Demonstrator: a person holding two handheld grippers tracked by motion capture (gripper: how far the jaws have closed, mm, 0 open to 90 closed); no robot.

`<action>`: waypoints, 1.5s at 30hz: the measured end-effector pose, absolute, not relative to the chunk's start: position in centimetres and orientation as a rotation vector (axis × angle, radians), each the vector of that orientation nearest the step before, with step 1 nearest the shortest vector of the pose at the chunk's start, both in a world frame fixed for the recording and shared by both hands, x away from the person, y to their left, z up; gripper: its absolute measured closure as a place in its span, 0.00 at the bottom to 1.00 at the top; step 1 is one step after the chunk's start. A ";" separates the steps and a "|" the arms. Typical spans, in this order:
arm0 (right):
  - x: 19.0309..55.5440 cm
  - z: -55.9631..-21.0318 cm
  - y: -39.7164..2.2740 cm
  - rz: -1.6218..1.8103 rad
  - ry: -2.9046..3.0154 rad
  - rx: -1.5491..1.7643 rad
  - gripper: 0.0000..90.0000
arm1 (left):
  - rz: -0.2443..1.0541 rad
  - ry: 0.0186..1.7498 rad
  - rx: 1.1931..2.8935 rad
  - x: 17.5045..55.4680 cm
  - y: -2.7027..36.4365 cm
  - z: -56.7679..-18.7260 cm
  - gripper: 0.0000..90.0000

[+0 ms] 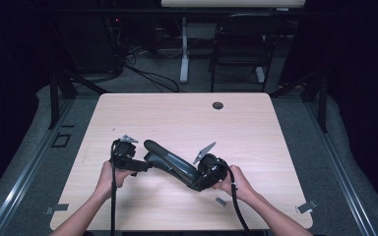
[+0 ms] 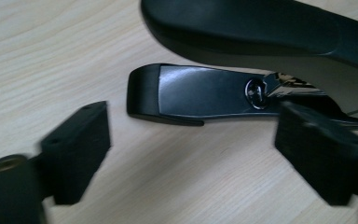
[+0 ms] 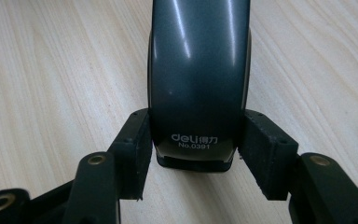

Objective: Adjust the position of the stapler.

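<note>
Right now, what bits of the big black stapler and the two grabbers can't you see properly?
- Stapler: its rear end, high view, is hidden behind the right gripper.
- Stapler's far end, right gripper view, is cut off by the top edge.
- Left gripper: its jaws are blurred in the left gripper view, so the edges aren't sharp.
- The small grey piece on the table, high view, is too small to identify.

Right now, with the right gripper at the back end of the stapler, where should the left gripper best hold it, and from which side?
Probably the flat front of the stapler's base, approached level from its tip. The right gripper clamps the rear of the stapler, and the lid gapes above the base, leaving that thin front free. The left gripper is open, pads either side of it.
</note>
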State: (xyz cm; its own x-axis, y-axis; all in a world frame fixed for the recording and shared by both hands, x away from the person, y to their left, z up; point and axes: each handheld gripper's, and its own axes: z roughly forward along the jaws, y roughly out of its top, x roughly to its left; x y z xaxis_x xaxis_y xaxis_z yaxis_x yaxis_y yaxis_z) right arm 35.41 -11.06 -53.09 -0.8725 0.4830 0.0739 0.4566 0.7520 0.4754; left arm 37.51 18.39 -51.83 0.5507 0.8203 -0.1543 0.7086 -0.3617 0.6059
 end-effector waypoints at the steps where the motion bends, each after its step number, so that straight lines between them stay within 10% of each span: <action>1: 35.4 -53.1 -11.1 0.763 2.890 0.775 0.51 | 0.240 1.224 2.155 37.5 18.1 -51.8 0.32; 5: 35.4 -53.2 -11.0 0.783 2.889 0.787 0.51 | 0.266 1.218 2.141 37.8 17.6 -52.0 0.72; 12: 35.2 -53.2 -10.8 0.778 2.893 0.777 0.50 | 0.266 1.200 2.136 38.3 16.8 -52.5 0.97; 45: 33.1 -53.1 -8.2 0.875 2.959 0.682 0.59 | 0.253 1.213 2.148 40.1 15.2 -53.0 1.00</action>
